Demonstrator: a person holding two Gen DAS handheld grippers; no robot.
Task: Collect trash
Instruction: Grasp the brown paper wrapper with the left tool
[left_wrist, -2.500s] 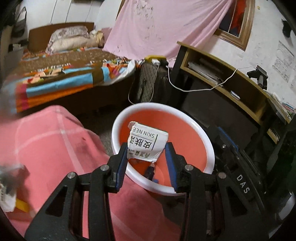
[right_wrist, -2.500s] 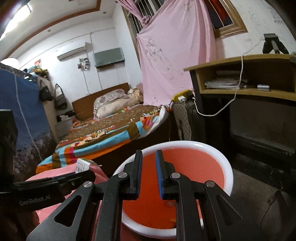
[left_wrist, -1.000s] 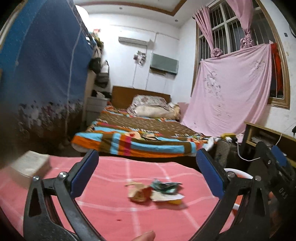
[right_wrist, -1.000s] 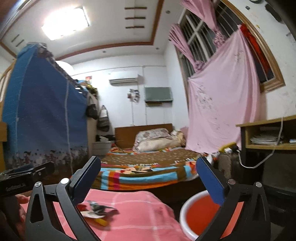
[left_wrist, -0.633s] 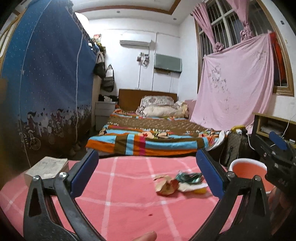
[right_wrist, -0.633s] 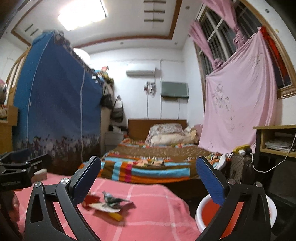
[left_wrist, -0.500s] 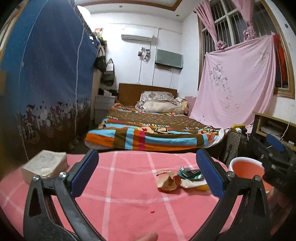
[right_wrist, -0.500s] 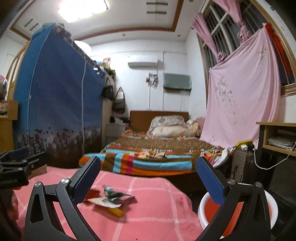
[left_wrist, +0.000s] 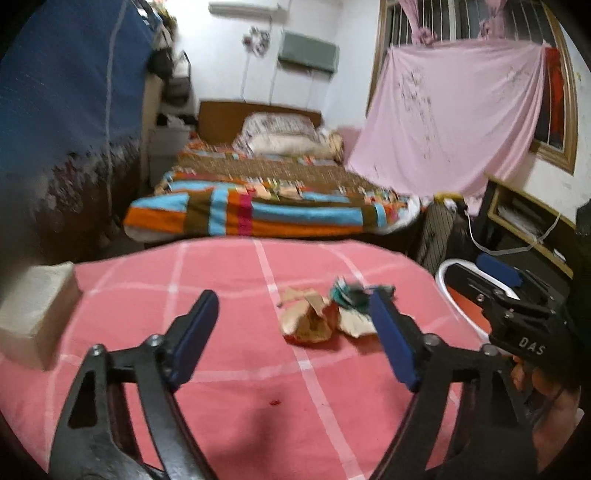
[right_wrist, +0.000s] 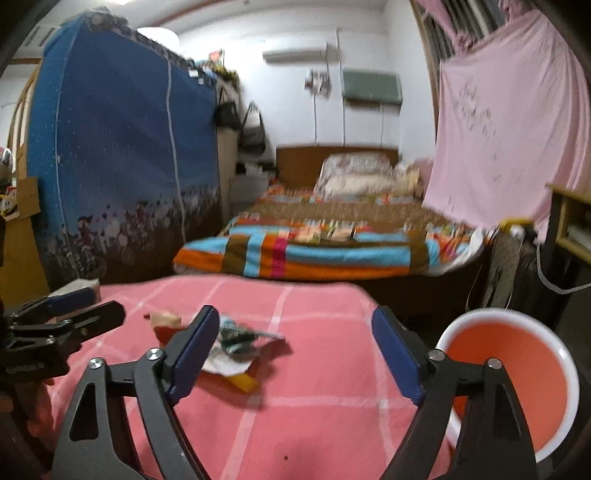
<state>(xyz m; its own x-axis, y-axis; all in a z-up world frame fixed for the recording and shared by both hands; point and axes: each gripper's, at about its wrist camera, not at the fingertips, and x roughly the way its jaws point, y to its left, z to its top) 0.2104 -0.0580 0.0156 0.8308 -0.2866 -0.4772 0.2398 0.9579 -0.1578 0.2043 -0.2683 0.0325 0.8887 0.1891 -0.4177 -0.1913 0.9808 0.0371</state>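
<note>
Trash pile (left_wrist: 325, 315) (crumpled wrappers) lies mid pink checked cloth (left_wrist: 240, 387), w/ red basin (right_wrist: 513, 373) off its right edge. Left gripper (left_wrist: 291, 332) & right gripper (right_wrist: 295, 349) both near the pile, jaws closing, nothing pinched yet. White box (left_wrist: 33, 310) at far left.

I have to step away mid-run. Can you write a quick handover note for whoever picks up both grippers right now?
Left gripper: jaws closing, nothing between the pads.
Right gripper: jaws closing, also empty.
Trash pile (crumpled brown paper, green wrapper, white scrap, yellow piece) lies on the pink checked cloth, ahead of both grippers.
Orange basin stands off the cloth's right edge.
Done: cannot tell; the basin's contents are not visible.
Left: grab the pile and drop it in the basin.
</note>
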